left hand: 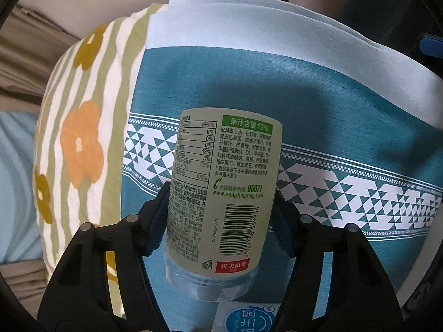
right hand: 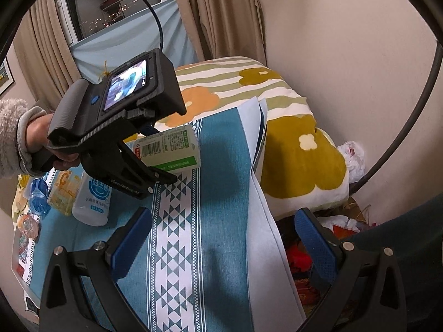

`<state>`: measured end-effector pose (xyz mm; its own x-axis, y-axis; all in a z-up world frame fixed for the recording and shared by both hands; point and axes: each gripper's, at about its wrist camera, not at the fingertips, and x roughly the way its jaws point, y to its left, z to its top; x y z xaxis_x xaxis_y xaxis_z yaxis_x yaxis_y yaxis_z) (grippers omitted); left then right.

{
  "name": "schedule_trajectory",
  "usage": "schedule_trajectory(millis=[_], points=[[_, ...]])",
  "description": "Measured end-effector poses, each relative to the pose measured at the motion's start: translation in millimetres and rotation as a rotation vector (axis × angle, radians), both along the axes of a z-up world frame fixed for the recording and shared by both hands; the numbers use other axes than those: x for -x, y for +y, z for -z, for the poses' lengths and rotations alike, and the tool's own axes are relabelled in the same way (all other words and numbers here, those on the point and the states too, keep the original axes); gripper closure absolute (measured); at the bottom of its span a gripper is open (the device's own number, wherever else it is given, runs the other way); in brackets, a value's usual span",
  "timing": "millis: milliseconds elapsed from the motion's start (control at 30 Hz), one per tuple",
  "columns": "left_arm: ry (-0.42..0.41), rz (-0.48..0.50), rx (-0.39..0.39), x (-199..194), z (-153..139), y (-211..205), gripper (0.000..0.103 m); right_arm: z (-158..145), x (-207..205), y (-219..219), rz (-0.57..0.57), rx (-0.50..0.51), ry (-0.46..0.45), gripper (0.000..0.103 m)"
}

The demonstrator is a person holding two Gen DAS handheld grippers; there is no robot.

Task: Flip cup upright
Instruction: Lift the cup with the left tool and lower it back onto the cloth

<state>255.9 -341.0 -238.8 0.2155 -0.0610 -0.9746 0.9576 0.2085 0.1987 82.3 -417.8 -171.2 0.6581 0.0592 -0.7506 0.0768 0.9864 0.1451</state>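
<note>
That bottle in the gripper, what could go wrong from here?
The left gripper pinches the bottle only by its smooth label, and it hangs tilted above the blue cloth, so it might slip out. Set down on that soft cloth, it could topple. The right gripper is open and too far away to catch it.

Bottles [right hand: 83, 193] crowd L edge; pillow [right hand: 290, 144] blocks far side.

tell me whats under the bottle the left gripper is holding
The bottle, clamped in the left gripper, is lifted off the surface. Below it lies the teal patterned cloth. Whatever is beneath the cloth is covered.
</note>
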Motion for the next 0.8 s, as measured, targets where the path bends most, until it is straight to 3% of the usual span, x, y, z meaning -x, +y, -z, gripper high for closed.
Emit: schedule_trajectory(millis=[233, 467, 800], points=[[-0.022, 0.01, 0.005, 5, -5, 0, 0.034, -2, 0, 4, -0.004, 0.003, 0.0, 0.0], [-0.054, -0.025, 0.056, 11, -41, 7, 0.034, -18, 6, 9, 0.005, 0.013, -0.02, 0.0], [-0.058, -0.204, 0.151, 50, -104, 64, 0.034, -63, 22, 36, -0.041, 0.032, -0.066, 0.0]])
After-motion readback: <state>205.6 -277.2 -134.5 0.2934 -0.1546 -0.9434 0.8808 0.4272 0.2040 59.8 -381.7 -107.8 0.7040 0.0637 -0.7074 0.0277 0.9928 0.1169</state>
